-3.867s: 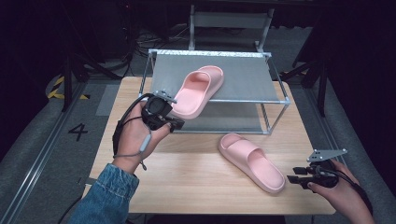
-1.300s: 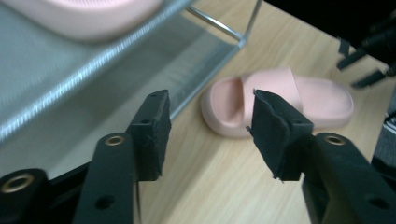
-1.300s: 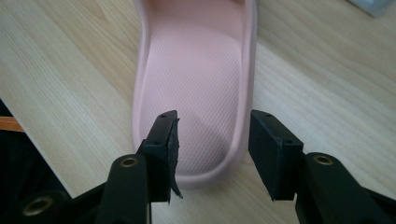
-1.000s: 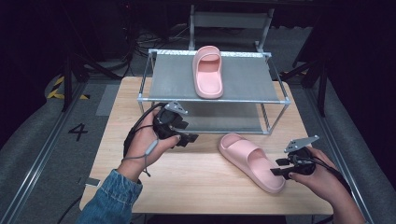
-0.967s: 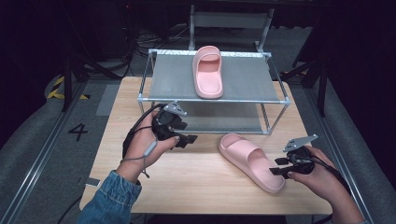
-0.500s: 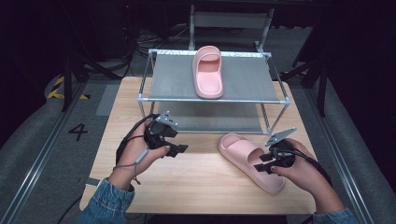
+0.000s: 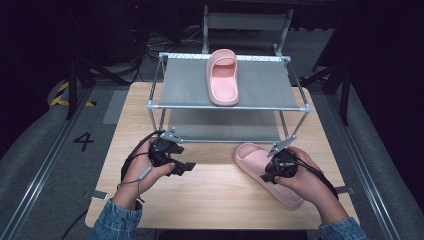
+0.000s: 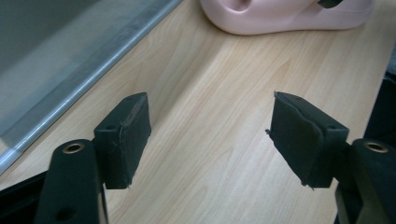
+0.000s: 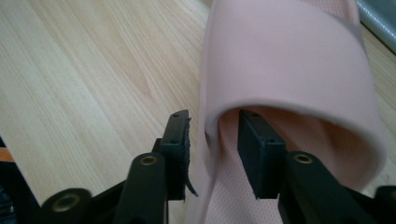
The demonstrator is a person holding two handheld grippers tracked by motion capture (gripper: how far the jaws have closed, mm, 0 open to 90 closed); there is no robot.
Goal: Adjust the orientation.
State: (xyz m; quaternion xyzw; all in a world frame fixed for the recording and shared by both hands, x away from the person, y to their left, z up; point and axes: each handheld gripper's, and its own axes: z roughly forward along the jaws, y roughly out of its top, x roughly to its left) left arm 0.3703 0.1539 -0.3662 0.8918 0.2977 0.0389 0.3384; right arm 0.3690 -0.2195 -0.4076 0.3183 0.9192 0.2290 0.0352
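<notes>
Resting low over the table [image 7: 210, 200], the left gripper [image 7: 186, 167] has its jaws wide apart w/ nothing between them; they've just been opening. Its own view shows bare wood between the pads [image 8: 125, 133]. Right of it lies a pink slipper [image 7: 252, 159], soft rubbery look, w/ a broad strap, on the table in front of the rack [image 7: 230, 105]. The right gripper [image 7: 267, 177] straddles its side wall: one jaw inside under the strap, one outside, jaws just closing. Can't tell if the pads press yet. High view adds a second slipper [image 7: 223, 77] on the rack's top shelf.
</notes>
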